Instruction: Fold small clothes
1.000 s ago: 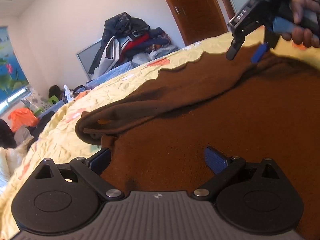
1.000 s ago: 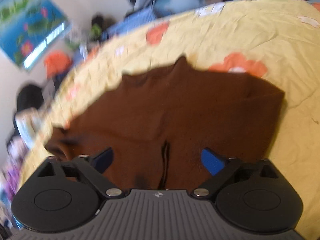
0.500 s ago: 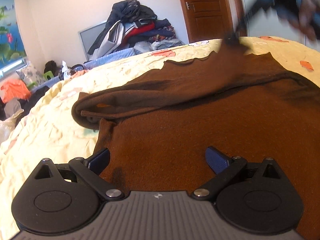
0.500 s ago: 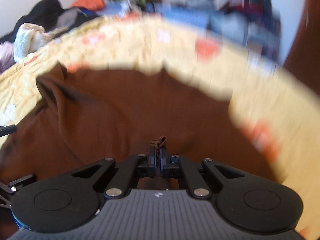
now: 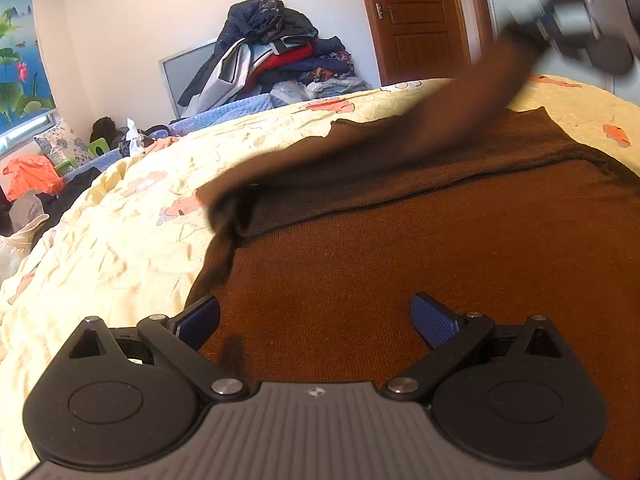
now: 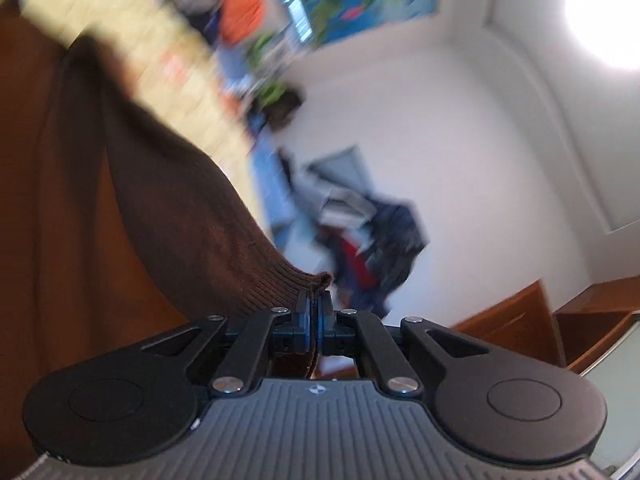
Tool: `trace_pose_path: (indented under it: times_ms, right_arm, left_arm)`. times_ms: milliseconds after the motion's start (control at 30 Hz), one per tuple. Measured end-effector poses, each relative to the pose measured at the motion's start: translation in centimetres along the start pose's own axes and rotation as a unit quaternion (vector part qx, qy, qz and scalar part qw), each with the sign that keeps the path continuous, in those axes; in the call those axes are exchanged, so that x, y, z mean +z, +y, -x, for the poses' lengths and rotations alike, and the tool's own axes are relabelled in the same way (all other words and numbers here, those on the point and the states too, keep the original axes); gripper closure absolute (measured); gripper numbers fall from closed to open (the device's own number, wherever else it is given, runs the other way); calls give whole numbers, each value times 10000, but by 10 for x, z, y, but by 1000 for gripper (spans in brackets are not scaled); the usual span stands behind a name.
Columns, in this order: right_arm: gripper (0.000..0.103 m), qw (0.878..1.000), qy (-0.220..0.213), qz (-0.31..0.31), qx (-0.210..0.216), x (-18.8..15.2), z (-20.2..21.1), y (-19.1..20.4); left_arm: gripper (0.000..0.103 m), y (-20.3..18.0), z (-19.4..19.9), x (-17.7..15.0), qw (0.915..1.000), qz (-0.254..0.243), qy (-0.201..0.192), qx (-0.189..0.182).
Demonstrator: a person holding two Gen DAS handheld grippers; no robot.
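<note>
Pinching the ribbed cuff point(image 6: 298, 280) of the brown sweater point(image 5: 400, 264) in my right gripper point(image 6: 314, 312), pads clamped on it, sleeve lifted off the body. Left gripper point(image 5: 316, 320) spread wide above the sweater, which lies on the yellow bedspread point(image 5: 120, 240); right gripper looks blurred, probably mid-swing

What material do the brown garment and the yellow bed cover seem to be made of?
Brown garment: probably knitted wool or acrylic, matte; fine knit texture and a ribbed cuff show. Yellow bed cover: likely thin quilted cotton, matte, with crinkled creases and printed orange patches.
</note>
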State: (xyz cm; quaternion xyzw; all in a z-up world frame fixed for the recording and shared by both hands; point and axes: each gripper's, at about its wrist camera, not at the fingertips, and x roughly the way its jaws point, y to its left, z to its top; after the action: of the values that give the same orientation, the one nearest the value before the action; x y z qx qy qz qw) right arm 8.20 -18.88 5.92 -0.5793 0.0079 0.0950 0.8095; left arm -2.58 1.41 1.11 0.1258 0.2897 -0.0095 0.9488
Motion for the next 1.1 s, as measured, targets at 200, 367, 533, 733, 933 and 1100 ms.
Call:
trace_pose_path:
  times_ms: [200,367,533,733,933,1100]
  right_arm:
    - [97,9977,639,68,209,-33,-9,21]
    - [96,9956,-83,189,-919,0,-3,-14]
    - [51,9969,165,696,-328,-40,3,13]
    - [8,9829,1190,-1314,491,-54,9,-11]
    - [20,7651,2172,-5821,1692,-108,-33,-82]
    - [32,6335,2687,-6968,2022,-145,-59,-66]
  left_arm:
    - [0,0,0,0,10000,6,4,-2]
    - [0,0,0,0,10000,6,2,4]
    - [0,1,0,-2,10000,46,6,27]
    - [0,6,-2,-1,9999,146,56,-70]
    - [0,5,-1,0,9999,122,50,-12]
    - [0,5,-1,-1,9999,155,62,-44]
